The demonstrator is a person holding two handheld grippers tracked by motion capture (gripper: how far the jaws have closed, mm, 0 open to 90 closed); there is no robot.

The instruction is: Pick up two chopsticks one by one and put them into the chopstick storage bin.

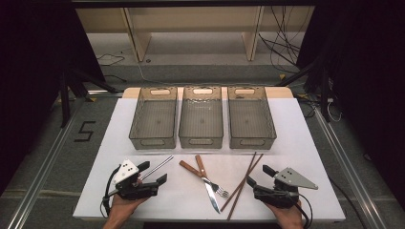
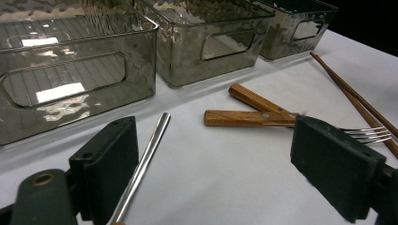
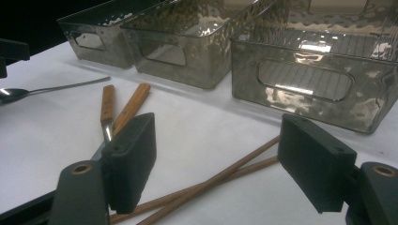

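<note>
The left gripper [image 1: 152, 174] is sitting low on the white table [image 1: 305, 143] with its black jaws open wide. The long shiny metal spoon [image 2: 145, 159] is lying flat, just beside one jaw, and nothing is pinching it. The right gripper [image 1: 256, 177] is waiting with its jaws open too, and the two thin brown wooden chopsticks [image 3: 206, 183] are lying crossed between them, not squeezed.

The spoon is thin and smooth, so it could be slipping away or spinning if the jaws are closing on it crooked. The chopsticks could be rolling apart, so one may be getting left behind.

The wooden-handled fork [image 1: 208, 176] and wooden-handled knife [image 1: 199, 181] are crossing in the middle, near both grippers, so a wide swing could be bumping them. The three clear smoky plastic bins [image 1: 201, 119] are standing at the back, with open white table in front for lifting.
</note>
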